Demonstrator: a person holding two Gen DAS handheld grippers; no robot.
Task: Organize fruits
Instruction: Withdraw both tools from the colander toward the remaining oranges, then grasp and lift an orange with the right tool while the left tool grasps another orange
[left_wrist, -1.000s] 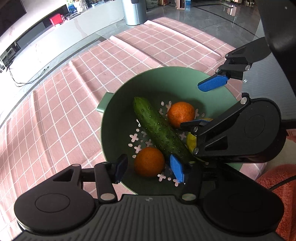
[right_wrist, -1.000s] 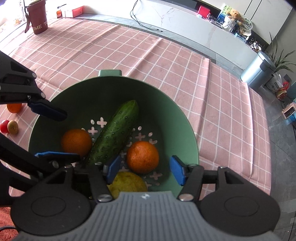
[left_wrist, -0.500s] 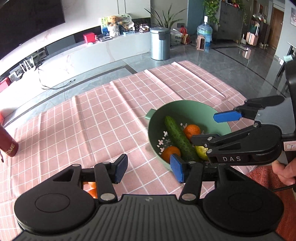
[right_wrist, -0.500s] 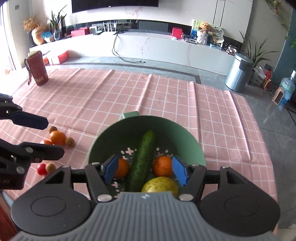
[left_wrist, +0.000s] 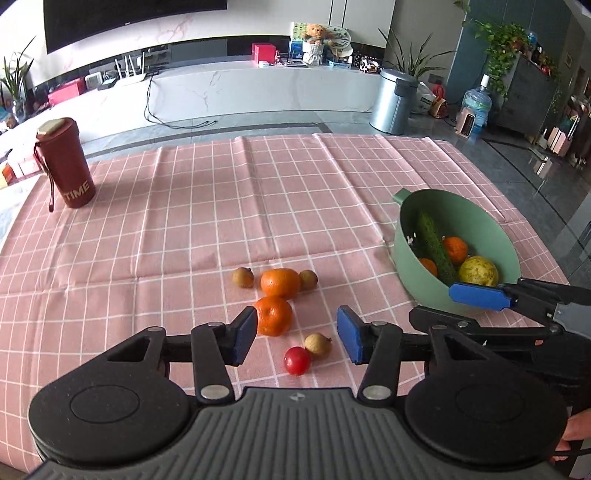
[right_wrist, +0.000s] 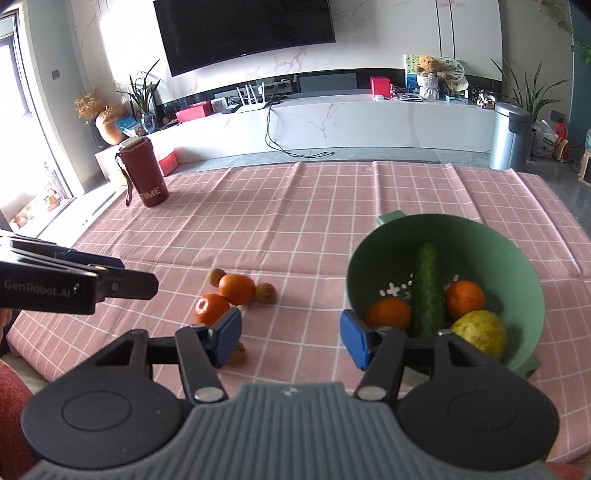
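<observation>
A green colander bowl (left_wrist: 496, 236) (right_wrist: 517, 251) at the table's right holds a cucumber (right_wrist: 426, 284), two oranges (right_wrist: 464, 298) and a yellow fruit (right_wrist: 480, 332). Loose on the pink cloth lie two oranges (left_wrist: 274, 315) (left_wrist: 280, 282), three small brown fruits (left_wrist: 317, 344) and a red cherry tomato (left_wrist: 296, 360). My left gripper (left_wrist: 297, 338) is open and empty, low over the tomato and near orange. My right gripper (right_wrist: 290, 338) is open and empty, left of the bowl; it also shows in the left wrist view (left_wrist: 480, 296).
A dark red "TIME" tumbler (left_wrist: 64, 162) stands at the far left of the table. The table's right edge runs close behind the bowl. A white counter and a steel bin (left_wrist: 393, 101) stand beyond the table.
Both grippers have pulled back and up from over the bowl. The left one has swung left, so the loose fruits on the cloth now show between its fingers.
</observation>
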